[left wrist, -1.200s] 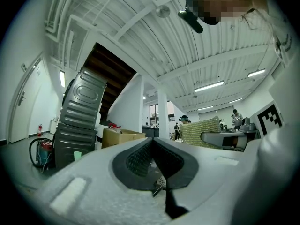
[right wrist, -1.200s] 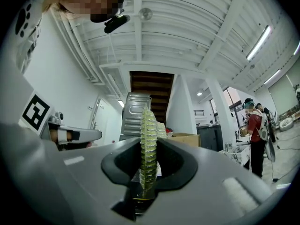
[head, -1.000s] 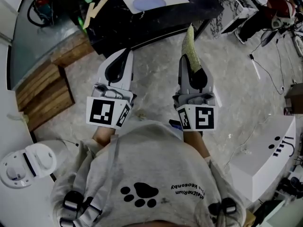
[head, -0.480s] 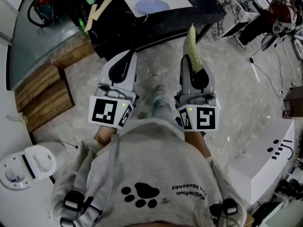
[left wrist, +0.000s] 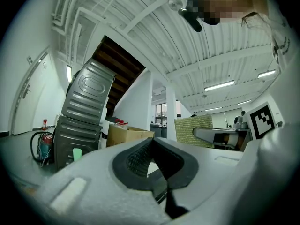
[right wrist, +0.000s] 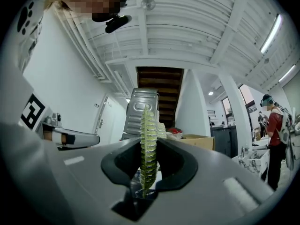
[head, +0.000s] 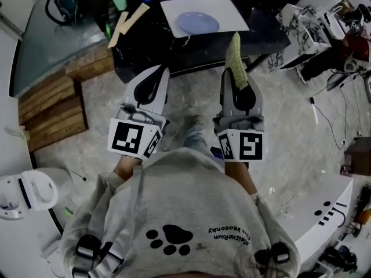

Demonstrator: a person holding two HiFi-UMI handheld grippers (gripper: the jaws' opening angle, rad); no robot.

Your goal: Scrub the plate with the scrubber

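The black table [head: 191, 52] holds a white mat [head: 233, 10] with a round, pale blue plate [head: 197, 22] flat on it. The right gripper [head: 237, 77] squeezes a thin, green, bumpy scrubber [head: 234, 51]. The left gripper [head: 159, 70] is closed tight on nothing.

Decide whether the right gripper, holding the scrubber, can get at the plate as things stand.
Probably yes: the plate lies bare on the table ahead of the right gripper and scrubber, nothing between.
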